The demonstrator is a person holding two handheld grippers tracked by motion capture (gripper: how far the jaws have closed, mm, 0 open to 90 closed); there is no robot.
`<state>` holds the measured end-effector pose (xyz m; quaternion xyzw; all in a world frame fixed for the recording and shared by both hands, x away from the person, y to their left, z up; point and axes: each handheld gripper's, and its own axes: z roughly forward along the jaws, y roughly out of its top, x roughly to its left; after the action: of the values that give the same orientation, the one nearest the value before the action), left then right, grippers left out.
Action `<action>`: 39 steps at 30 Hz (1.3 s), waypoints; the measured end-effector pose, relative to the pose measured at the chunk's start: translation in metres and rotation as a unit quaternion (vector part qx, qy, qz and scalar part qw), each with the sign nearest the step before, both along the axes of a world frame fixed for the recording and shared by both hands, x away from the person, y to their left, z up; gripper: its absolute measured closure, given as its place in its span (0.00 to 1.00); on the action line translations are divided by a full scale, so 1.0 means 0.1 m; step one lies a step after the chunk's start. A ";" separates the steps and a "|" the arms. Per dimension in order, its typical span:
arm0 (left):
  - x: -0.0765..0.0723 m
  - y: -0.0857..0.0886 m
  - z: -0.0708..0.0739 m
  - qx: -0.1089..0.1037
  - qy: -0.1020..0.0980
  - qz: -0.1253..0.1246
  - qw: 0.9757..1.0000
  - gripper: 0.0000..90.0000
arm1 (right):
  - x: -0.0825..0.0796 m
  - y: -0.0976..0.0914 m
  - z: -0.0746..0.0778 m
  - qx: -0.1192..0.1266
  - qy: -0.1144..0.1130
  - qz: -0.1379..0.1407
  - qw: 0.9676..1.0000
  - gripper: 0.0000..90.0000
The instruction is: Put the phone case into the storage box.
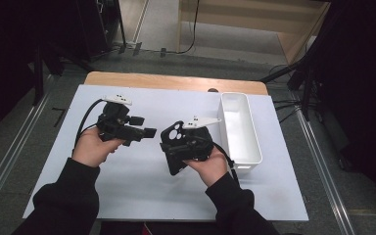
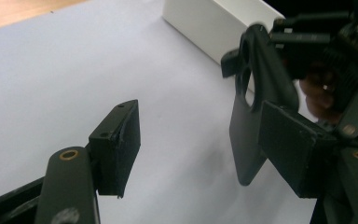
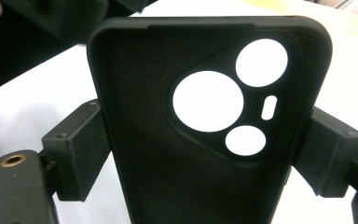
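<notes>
A black phone case with round camera cut-outs is held upright over the white table sheet. My right gripper is shut on it. In the right gripper view the pads press on both long edges of the case, whose inner side faces the camera. My left gripper points right towards the case and is open. In the left gripper view the case stands edge-on just inside the right pad. The left pad stands well apart from it.
A long white bin lies along the right side of the sheet, just behind the right hand. The table's wooden far edge shows beyond the sheet. Dark stands and cables surround the table on the floor.
</notes>
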<state>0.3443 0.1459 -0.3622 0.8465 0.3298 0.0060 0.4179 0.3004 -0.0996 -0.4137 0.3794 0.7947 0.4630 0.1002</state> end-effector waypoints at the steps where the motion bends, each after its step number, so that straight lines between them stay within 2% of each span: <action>1: 0.01 0.00 -0.02 0.004 0.000 -0.001 1.000 0.33 | 0.01 -0.01 0.01 0.002 -0.005 0.005 1.000 0.14; 3: 0.02 0.00 -0.06 0.013 0.002 -0.003 1.000 0.33 | 0.01 -0.05 0.03 0.011 -0.003 0.009 1.000 0.14; 6: 0.04 0.02 -0.13 0.004 0.000 -0.008 1.000 0.33 | 0.03 -0.10 0.05 0.021 -0.002 0.015 1.000 0.14; 9: 0.03 0.04 -0.17 0.004 -0.012 -0.004 1.000 0.33 | 0.04 -0.15 0.07 0.020 -0.004 0.019 1.000 0.14; 11: 0.03 0.05 -0.21 0.002 -0.004 -0.007 1.000 0.33 | 0.05 -0.17 0.09 0.020 -0.007 0.021 1.000 0.14; 14: 0.01 0.04 -0.27 0.000 -0.005 -0.017 1.000 0.33 | 0.05 -0.21 0.12 0.021 -0.007 0.024 0.999 0.14; 15: 0.00 0.03 -0.30 0.003 -0.002 -0.025 1.000 0.33 | 0.06 -0.23 0.13 0.020 -0.006 0.026 0.999 0.14; 19: -0.03 0.02 -0.41 0.015 -0.005 -0.030 0.999 0.33 | 0.07 -0.27 0.14 0.022 -0.003 0.030 0.999 0.14; 23: -0.06 0.03 -0.51 0.008 -0.002 -0.033 0.999 0.33 | 0.07 -0.29 0.15 0.022 -0.002 0.031 0.999 0.14; 30: -0.14 0.04 -0.61 -0.001 -0.018 -0.042 0.999 0.33 | 0.07 -0.32 0.16 0.021 -0.001 0.034 0.999 0.14; 33: -0.15 0.06 -0.65 -0.011 -0.003 -0.041 0.999 0.33 | 0.06 -0.33 0.16 0.027 0.002 0.035 0.999 0.14; 39: -0.24 0.15 -0.75 -0.017 0.002 -0.045 0.999 0.33 | 0.07 -0.37 0.17 0.032 0.006 0.038 0.999 0.14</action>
<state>0.3203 0.1607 -0.4371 0.8536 0.2921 -0.0205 0.4310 0.3073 -0.1364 -0.3969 0.3545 0.7938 0.4898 0.0657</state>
